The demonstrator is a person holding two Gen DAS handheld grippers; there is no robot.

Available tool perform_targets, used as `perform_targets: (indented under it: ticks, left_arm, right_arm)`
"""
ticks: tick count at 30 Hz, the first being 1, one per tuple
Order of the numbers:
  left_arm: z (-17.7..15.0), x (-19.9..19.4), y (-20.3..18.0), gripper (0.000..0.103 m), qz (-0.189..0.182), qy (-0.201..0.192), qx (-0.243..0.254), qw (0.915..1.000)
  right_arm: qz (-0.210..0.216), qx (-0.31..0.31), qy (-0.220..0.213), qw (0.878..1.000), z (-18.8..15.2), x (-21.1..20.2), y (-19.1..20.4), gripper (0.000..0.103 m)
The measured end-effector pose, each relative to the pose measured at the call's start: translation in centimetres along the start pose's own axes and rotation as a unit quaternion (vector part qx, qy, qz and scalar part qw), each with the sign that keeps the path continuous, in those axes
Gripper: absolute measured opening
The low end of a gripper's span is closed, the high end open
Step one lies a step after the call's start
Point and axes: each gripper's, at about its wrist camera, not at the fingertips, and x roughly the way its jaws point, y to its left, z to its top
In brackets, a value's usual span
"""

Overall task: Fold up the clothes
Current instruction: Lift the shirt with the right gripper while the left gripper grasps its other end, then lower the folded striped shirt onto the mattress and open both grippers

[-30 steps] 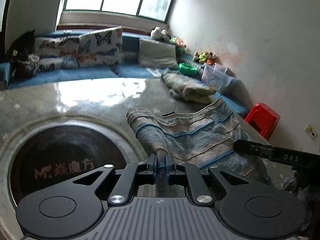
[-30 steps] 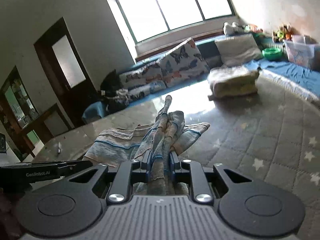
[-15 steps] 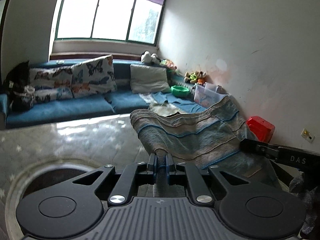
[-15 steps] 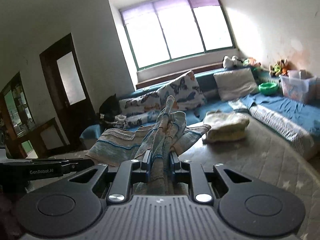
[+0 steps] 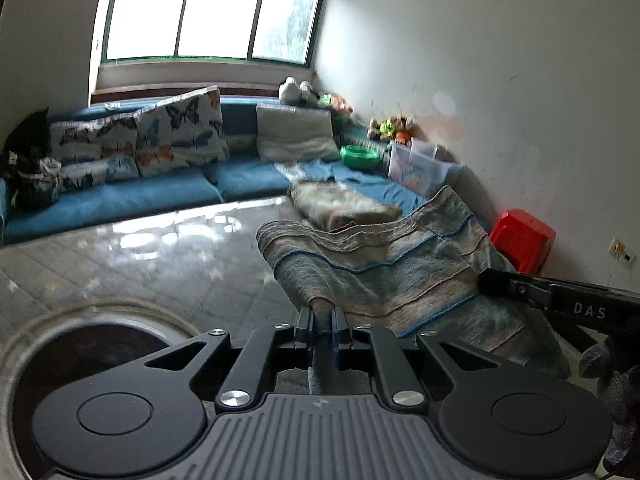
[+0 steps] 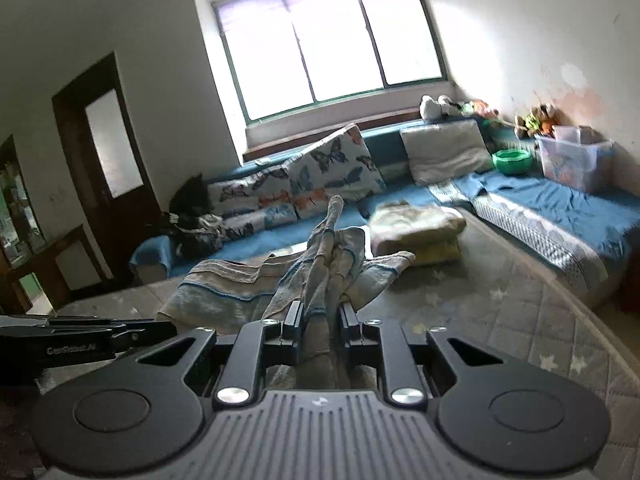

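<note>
A grey-beige striped garment [image 5: 384, 264] with thin blue lines hangs stretched between my two grippers above the table. My left gripper [image 5: 322, 322] is shut on one edge of it. My right gripper [image 6: 320, 318] is shut on a bunched edge of the same garment [image 6: 320, 264], which sticks up past the fingers. The right gripper's body shows at the right of the left wrist view [image 5: 560, 300]; the left gripper's body shows at the left of the right wrist view [image 6: 80, 340].
A quilted grey table cover [image 6: 500, 312] with stars lies below, with a dark round inset [image 5: 80, 356] at the left. A folded pile of cloth [image 6: 416, 232] sits at the far table edge. A blue sofa [image 5: 120, 196] with cushions, a red stool [image 5: 520, 240].
Both grippers lifted the garment off the table and tilted upward, then dipped slightly. The garment stays held in both and hangs spread between them.
</note>
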Motion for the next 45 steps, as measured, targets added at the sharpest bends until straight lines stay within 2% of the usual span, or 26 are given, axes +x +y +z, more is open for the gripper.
perform_targets:
  ticks: [7, 10, 12, 13, 15, 18, 22, 26, 29, 32, 38, 41, 45]
  left_arm:
    - [-2.6, 4.1, 0.6, 0.01, 0.004, 0.054, -0.009, 0.9985]
    - [-3.8, 5.3, 1.0, 0.013, 0.013, 0.076, -0.008, 0.997]
    - [-4.4, 5.7, 1.3, 0.016, 0.024, 0.082, -0.005, 0.9963]
    - [-4.6, 5.8, 1.5, 0.016, 0.029, 0.083, -0.004, 0.9961]
    - [-4.8, 5.5, 1.9, 0.025, 0.036, 0.082, -0.008, 0.996]
    - [-5.0, 4.5, 2.0, 0.026, 0.041, 0.072, -0.008, 0.9966]
    - [-5.7, 2.8, 1.2, 0.026, 0.045, 0.057, 0.004, 0.9973]
    - [-6.7, 1.2, -0.2, 0.026, 0.033, 0.047, 0.024, 0.998]
    - [-7.6, 0.7, -1.2, 0.028, 0.028, 0.045, 0.047, 0.9975]
    - [-8.6, 0.7, -1.8, 0.028, 0.023, 0.053, 0.06, 0.9965]
    - [-9.3, 0.6, -1.7, 0.028, 0.02, 0.059, 0.056, 0.9964]
    - [-9.4, 0.7, -1.7, 0.034, 0.019, 0.061, 0.058, 0.9962]
    - [-9.6, 0.8, -1.7, 0.035, 0.023, 0.069, 0.059, 0.9956]
  right_arm:
    - [-0.012, 0.019, 0.048, 0.999, -3.1, 3.0, -2.0, 0.017]
    - [-0.026, 0.027, 0.077, 0.996, -4.5, 4.3, -2.8, 0.02]
    - [-0.039, 0.03, 0.09, 0.995, -5.4, 4.8, -3.3, 0.026]
    - [-0.043, 0.032, 0.091, 0.994, -5.6, 4.8, -3.5, 0.027]
    - [-0.051, 0.035, 0.084, 0.995, -5.7, 4.2, -3.8, 0.027]
    - [-0.06, 0.029, 0.063, 0.996, -5.4, 2.7, -3.5, 0.028]
    - [-0.045, 0.005, 0.052, 0.998, -5.3, 1.7, -2.5, 0.028]
    - [-0.02, -0.014, 0.064, 0.998, -5.3, 2.5, -1.5, 0.028]
    - [-0.026, -0.009, 0.074, 0.997, -5.6, 3.6, -1.7, 0.027]
    - [-0.032, -0.004, 0.08, 0.996, -5.6, 4.1, -2.1, 0.023]
    - [-0.034, -0.005, 0.078, 0.996, -4.9, 4.6, -2.3, 0.022]
    - [-0.024, -0.006, 0.072, 0.997, -4.1, 5.3, -2.0, 0.023]
    - [-0.04, -0.002, 0.098, 0.994, -4.4, 7.2, -2.5, 0.024]
